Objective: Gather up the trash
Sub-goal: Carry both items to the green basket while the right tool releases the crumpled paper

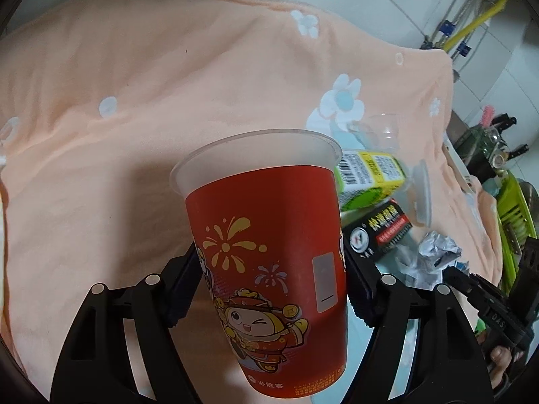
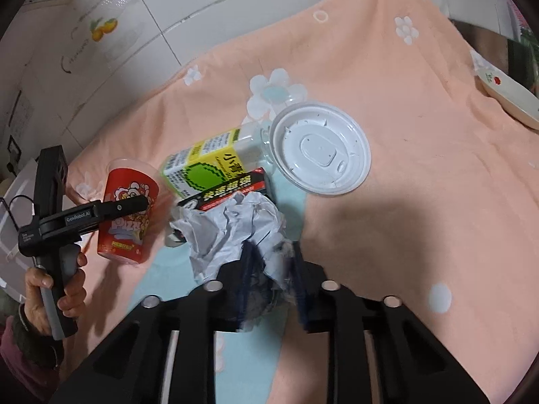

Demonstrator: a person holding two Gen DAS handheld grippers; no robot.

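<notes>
The left gripper [image 1: 273, 289] is clasping the red cup [image 1: 269, 252] above the peach cloth [image 1: 134, 101]. Beside it, the right gripper [image 2: 271, 282] is pinching the crumpled paper [image 2: 232, 232]. Carton [image 2: 205, 168], black box [image 2: 232, 192] and lid [image 2: 320, 148] are lying uncollected.

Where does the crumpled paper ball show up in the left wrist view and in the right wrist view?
Left wrist view: crumpled paper ball sits low at the right, beside the red cup.
Right wrist view: centre, just below the middle, gripped by the right claw.
Shared landmark: the black box lies just behind the ball in both views.
</notes>
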